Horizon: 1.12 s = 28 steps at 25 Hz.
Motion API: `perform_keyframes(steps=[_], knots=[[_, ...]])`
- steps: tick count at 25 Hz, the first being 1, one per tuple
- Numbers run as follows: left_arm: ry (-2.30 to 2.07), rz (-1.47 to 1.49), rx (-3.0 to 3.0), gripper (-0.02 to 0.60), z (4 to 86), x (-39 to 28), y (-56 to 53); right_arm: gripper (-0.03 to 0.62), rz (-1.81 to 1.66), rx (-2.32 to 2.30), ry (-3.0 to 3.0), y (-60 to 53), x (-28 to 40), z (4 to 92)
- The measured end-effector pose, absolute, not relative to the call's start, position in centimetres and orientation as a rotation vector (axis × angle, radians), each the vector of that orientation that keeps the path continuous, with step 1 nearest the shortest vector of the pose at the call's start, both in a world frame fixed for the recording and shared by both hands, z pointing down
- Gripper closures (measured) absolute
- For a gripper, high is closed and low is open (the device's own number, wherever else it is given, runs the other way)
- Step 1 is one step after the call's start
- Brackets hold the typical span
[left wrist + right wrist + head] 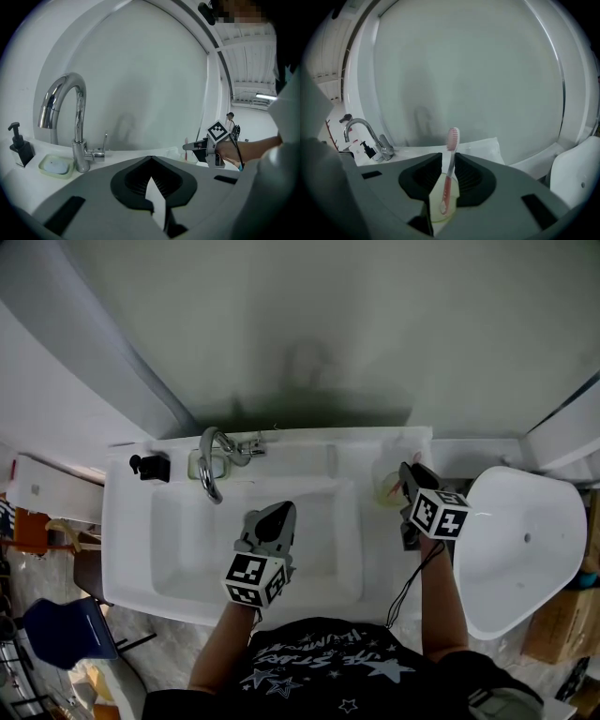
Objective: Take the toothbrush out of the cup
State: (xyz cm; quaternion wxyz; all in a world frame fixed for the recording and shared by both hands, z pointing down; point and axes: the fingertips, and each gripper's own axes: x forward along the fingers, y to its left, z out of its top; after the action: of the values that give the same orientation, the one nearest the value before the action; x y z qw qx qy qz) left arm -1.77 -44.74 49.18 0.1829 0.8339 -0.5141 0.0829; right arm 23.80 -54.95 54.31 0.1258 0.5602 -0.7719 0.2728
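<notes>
R gripper [449, 157]: jaws narrow, straddling toothbrush [450, 168] stem at frame centre. Sliver of gap shows left of stem, so grasp step judged in hand. Next: clamp, lift straight up. Toothbrush is slim pink plastic w/ bristled head, standing in translucent round cup [437, 206]. L gripper [151, 158]: jaws together, empty. Beyond: glossy white sink [131, 521].

Plain pale grey-green wall [375, 324] noted behind a white sink counter [300, 451]. Along its back edge are set a chrome faucet [80, 126], a green soap dish [56, 165] and a black pump bottle [19, 149]. A white basin-shaped fixture [520, 549] is seen just beside the counter's right end. Marbled floor [173, 638] and a blue chair [70, 629] are recorded lower left. A ceiling strip light [265, 96] is lit.
</notes>
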Motion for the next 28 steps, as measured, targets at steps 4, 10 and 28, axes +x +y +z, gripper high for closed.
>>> perform_keyframes(steps=[4, 10, 28], knots=[[-1.463, 0.228, 2.343, 0.566, 49.3, -2.0, -44.6, 0.553, 0.787, 1.662, -2.252, -55.1, 24.1, 54.2], [-1.481, 0.214, 2.327, 0.566, 49.3, -2.8, -44.2, 0.557, 0.785, 1.651, -2.271, -55.1, 23.5, 54.0], [-1.484, 0.124, 2.360, 0.566, 46.8, -4.8, -42.7, 0.560, 0.694, 1.788, -2.366, -53.7, 24.0, 48.3]])
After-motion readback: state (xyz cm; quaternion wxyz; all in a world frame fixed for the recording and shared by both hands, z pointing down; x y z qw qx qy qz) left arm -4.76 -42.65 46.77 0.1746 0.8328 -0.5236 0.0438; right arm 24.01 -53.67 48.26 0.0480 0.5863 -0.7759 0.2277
